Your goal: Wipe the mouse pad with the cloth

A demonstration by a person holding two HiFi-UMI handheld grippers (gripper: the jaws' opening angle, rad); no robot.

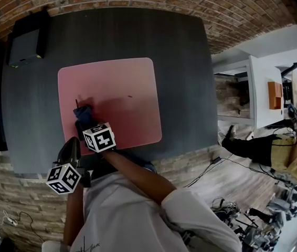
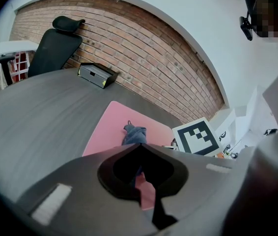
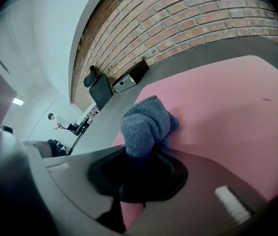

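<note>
Right tongs clamp the cloth on the mouse pad; left tongs closed, empty.

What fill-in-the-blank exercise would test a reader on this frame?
The mouse pad on the table is ____ in colour.
The right claw is shut on a ____ cloth.
The left claw is shut and holds ____.
Missing words: pink; blue; nothing.

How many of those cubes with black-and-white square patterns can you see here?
2. One cube sits on the left gripper, nearest the person; the other is on the right gripper, which holds the cloth on the pink pad. None seems hidden.
</note>
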